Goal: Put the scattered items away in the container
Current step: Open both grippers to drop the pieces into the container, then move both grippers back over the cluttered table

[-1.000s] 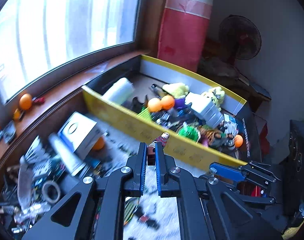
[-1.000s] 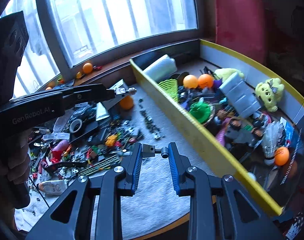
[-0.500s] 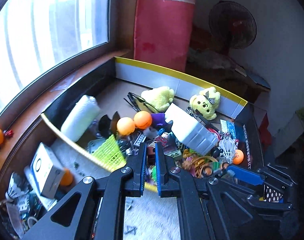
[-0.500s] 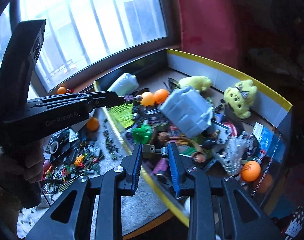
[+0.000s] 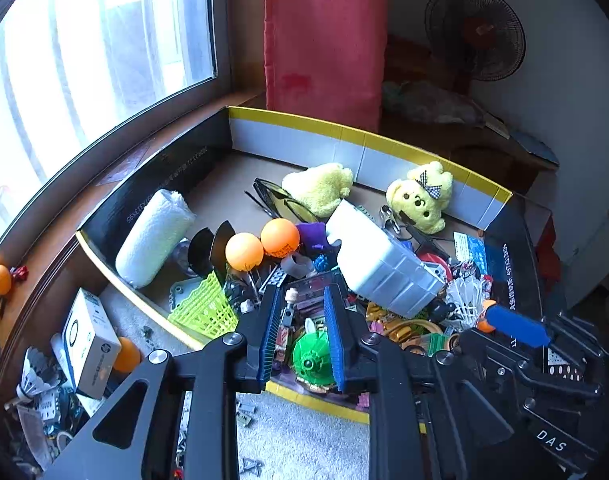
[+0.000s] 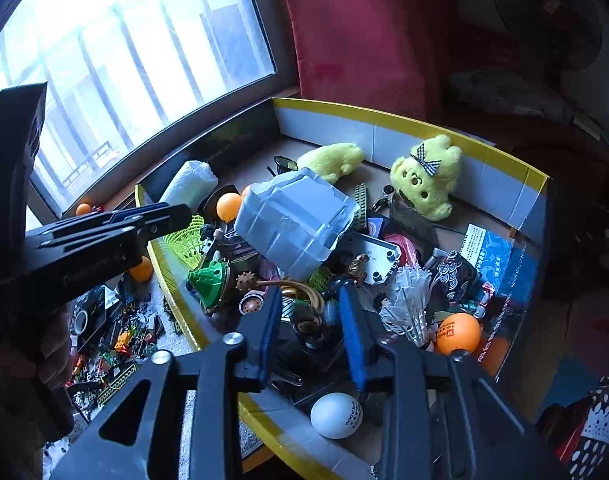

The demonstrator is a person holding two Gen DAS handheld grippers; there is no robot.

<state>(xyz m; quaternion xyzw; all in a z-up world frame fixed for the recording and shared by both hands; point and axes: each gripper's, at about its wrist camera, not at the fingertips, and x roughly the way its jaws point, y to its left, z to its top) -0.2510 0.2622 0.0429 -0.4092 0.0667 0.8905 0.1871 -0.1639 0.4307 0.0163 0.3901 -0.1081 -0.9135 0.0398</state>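
Presently both of my grippers hang over the container (image 5: 368, 142), a broad cardboard box with a yellow rim, and the step in hand is the release of carried pieces into it.

Left gripper (image 5: 302, 332): jaws opening. A small toy figure (image 5: 289, 306) lies against the inner face of the left finger, above the pile in the box. Only that finger appears to touch it; I cannot tell whether it has already dropped free. Below it sits a green plastic top (image 5: 313, 356), part of the box's contents.

Right gripper (image 6: 310, 328): jaws opening. Nothing is pressed between the pads; what shows in the gap is the dark heap of toys in the box. I judge its piece delivered, though I cannot pick it out among the clutter.

Contents noted: white lidded tub (image 6: 294, 222), two yellow plush toys, orange balls, a white ball (image 6: 336, 415), a shuttlecock (image 6: 408, 304).

Outstanding: scattered items (image 6: 116, 336) remain on the grey mat left of the box, along with a white carton (image 5: 89, 336) and an orange ball (image 5: 126, 356) just beside it.

Next move, in my judgement: let both sets of jaws part fully so the figure falls clear, lift above the rim, swing back left to the mat, and pick small pieces singly, pinching low.
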